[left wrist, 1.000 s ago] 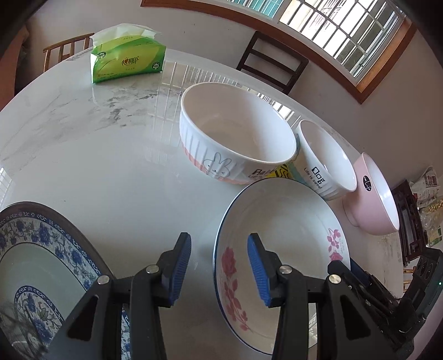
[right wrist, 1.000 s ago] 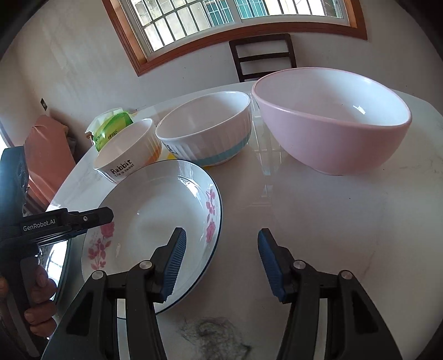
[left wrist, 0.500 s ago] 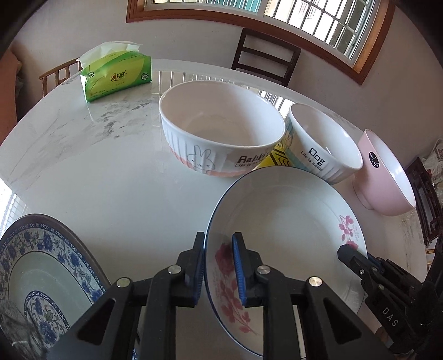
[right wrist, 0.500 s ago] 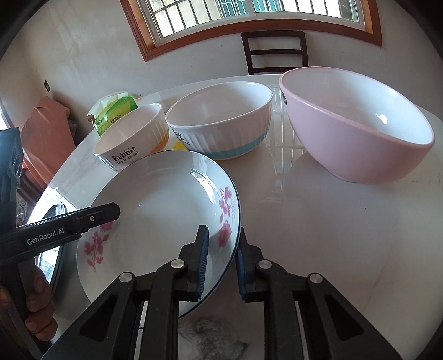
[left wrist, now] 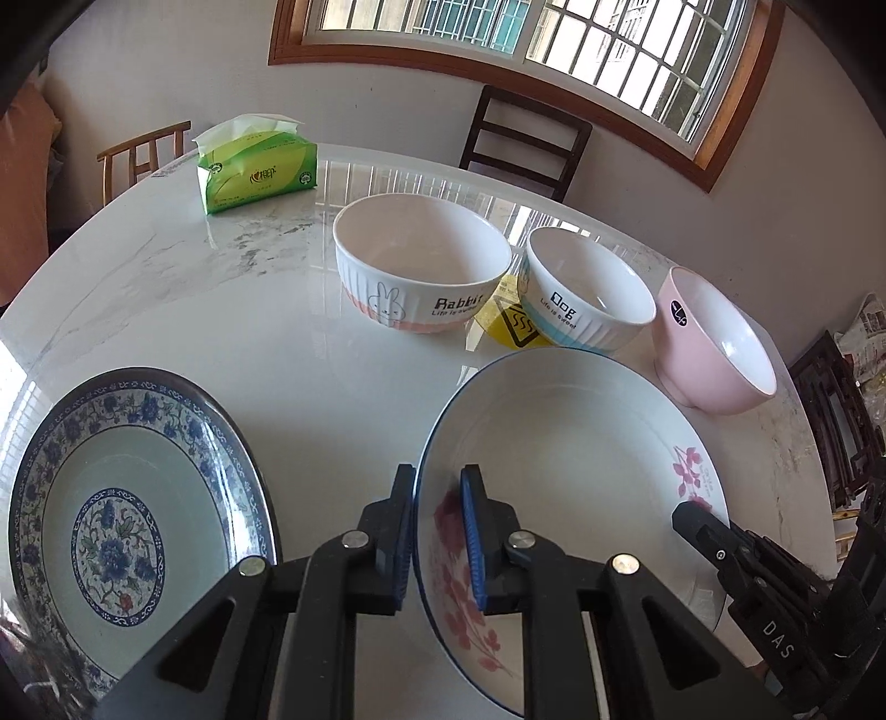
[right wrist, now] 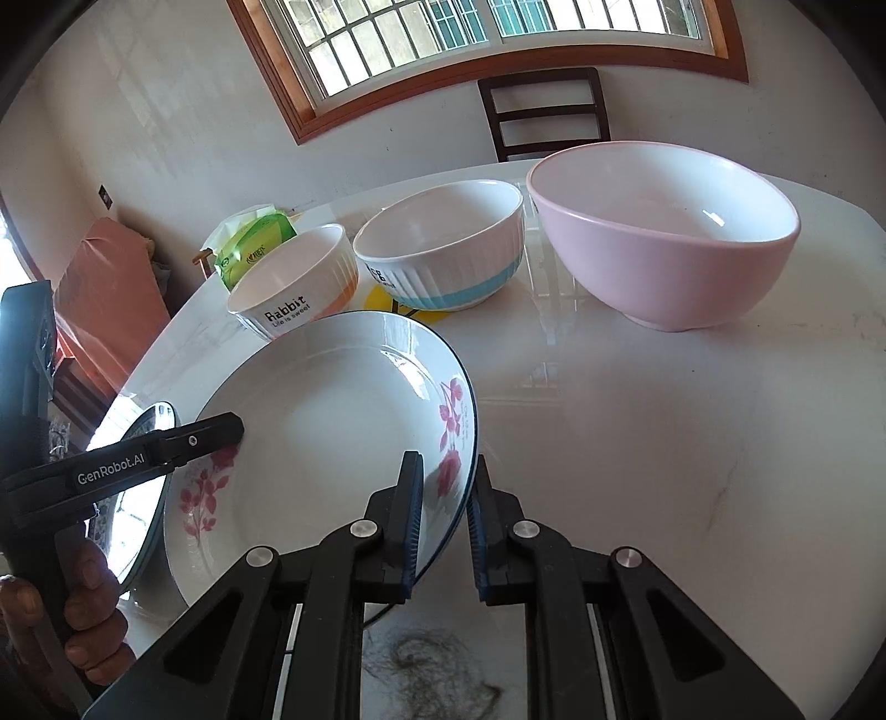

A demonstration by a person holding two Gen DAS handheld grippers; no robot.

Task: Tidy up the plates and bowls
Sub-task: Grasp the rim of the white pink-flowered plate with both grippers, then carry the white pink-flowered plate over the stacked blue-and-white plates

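**Both claws on one flowered plate**

A white marble table [left wrist: 183, 310] stands under a wood-framed barred window [left wrist: 554, 39], with a dark wooden chair [left wrist: 523, 144] behind it. On the far left of the tabletop lies a green pack of tissues [left wrist: 257, 169]. Nearest me on the left lies a blue-and-white patterned plate [left wrist: 135, 515], flat on the marble. Just to its right, my left claw [left wrist: 437, 540] is clenched on the near-left rim of a white plate with pink flowers and a thin blue edge [left wrist: 570, 476]; one blue pad sits outside the rim, the other inside. The plate is tilted, its left side raised.

Beyond it stand three bowls in a row: a white ribbed bowl marked "Rabbit" [left wrist: 421, 263], a white ribbed bowl marked "Dog" with a blue band [left wrist: 587, 291], and a plain pink bowl [left wrist: 714, 349]. A yellow round sticker [left wrist: 512, 324] shows between the first two.

On the right, my right claw [right wrist: 446, 526] is clamped on the opposite rim of the same flowered plate, by its pink blossom.
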